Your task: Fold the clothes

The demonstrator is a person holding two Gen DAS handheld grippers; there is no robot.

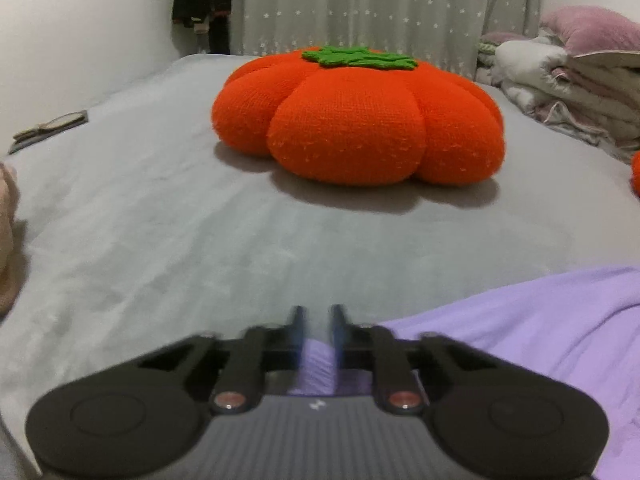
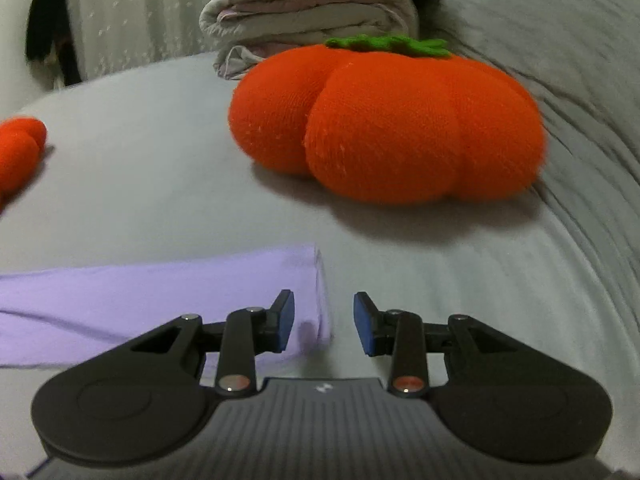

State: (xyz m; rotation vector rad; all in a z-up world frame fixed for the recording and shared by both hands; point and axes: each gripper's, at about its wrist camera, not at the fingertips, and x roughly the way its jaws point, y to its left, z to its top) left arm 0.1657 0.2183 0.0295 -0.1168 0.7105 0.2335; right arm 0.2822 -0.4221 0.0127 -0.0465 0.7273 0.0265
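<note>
A lilac garment [image 1: 520, 340] lies on the grey bed sheet [image 1: 160, 220] at the lower right of the left wrist view. My left gripper [image 1: 318, 314] has its jaws drawn close together, with a fold of that lilac cloth pinched between them. In the right wrist view the same garment [image 2: 140, 300] stretches in from the left as a flat folded band. Its end edge lies under my right gripper [image 2: 324, 322]. That gripper is open and its blue pads [image 2: 286, 320] stand apart, not pressing the cloth.
A big orange pumpkin-shaped cushion [image 1: 356, 116] with a green top sits on the bed ahead of both grippers. A stack of folded bedding [image 2: 312, 4] and a pink pillow [image 1: 592, 28] lie behind. A curtain [image 1: 360, 4] hangs at the back.
</note>
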